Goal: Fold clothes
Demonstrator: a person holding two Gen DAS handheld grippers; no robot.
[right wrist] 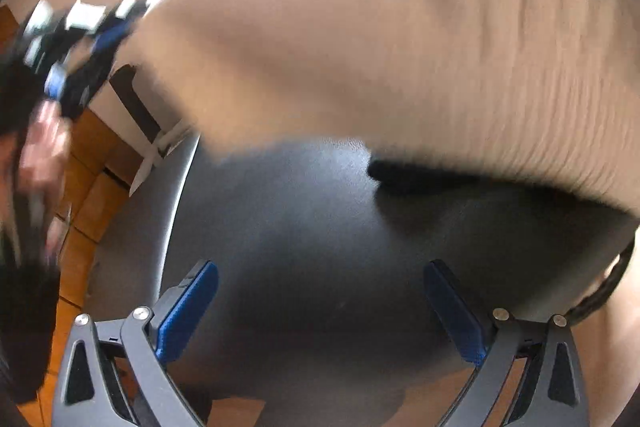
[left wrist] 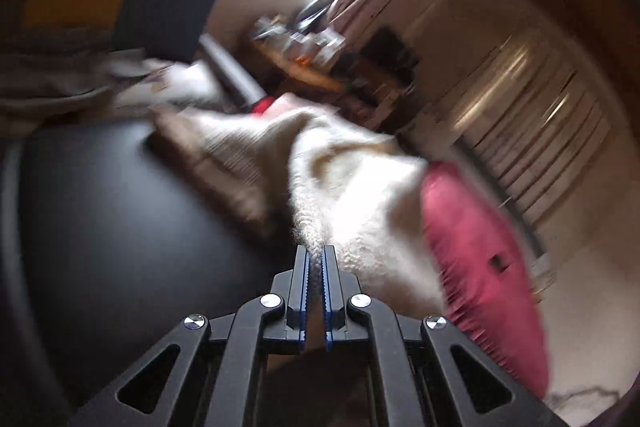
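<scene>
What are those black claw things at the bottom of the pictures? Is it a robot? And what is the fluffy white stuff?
No robot: a person holds a two-finger grabber in each hand, each with its own camera looking along the fingers. One picture comes from the left gripper, which is pinched shut on a cream knitted sweater. The other comes from the right gripper, open and holding nothing. The sweater hangs lifted over a dark table. Something red shows beside the sweater; it is too blurred to name.
</scene>
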